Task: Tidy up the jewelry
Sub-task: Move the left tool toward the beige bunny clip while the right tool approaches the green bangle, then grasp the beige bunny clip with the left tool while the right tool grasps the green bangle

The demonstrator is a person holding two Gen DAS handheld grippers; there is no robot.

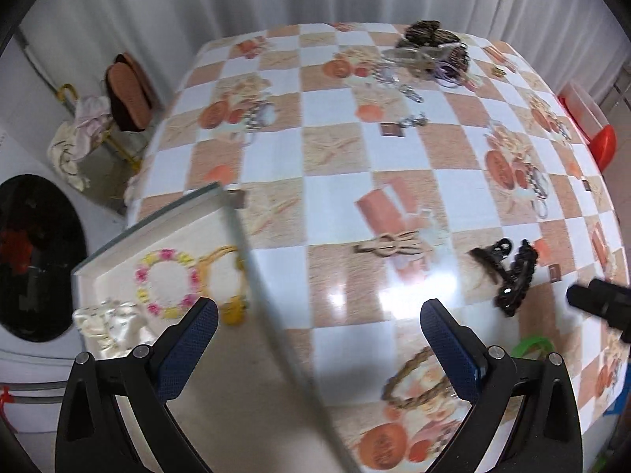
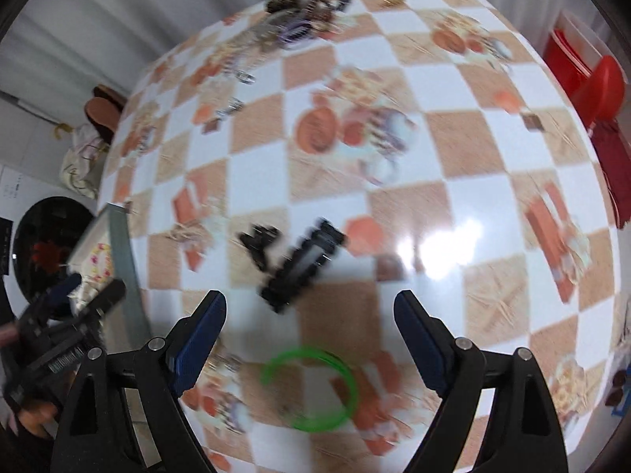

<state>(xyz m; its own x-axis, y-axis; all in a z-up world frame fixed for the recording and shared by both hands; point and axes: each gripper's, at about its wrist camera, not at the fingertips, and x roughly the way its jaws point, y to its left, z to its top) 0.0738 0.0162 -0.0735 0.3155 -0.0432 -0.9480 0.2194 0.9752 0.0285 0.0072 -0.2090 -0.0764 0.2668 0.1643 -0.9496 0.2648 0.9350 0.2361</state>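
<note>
Both grippers are hanging over a bench covered in an orange-and-white checked cloth. The left gripper is hovering with its jaws spread wide and holding nothing, straddling the near right wall of a shallow white tray that is sitting at the bench's left edge. Inside the tray, a pink-and-yellow flower bracelet is lying beside a yellow piece, with a cream satin scrunchie nearer the camera.

The right gripper is also hovering with its jaws wide and empty. Just ahead of them, a black claw hair clip is resting on the cloth, blurred in this view; in the left wrist view it is sitting to the right of a tan bow-shaped clip. Between and below the right jaws, a green bangle is lying flat on the bench.

At the far end of the bench, a tangled pile of hair accessories and chains is waiting, with a small keychain lying apart from it, closer in. A red plastic stool is standing beyond the bench's right side.
</note>
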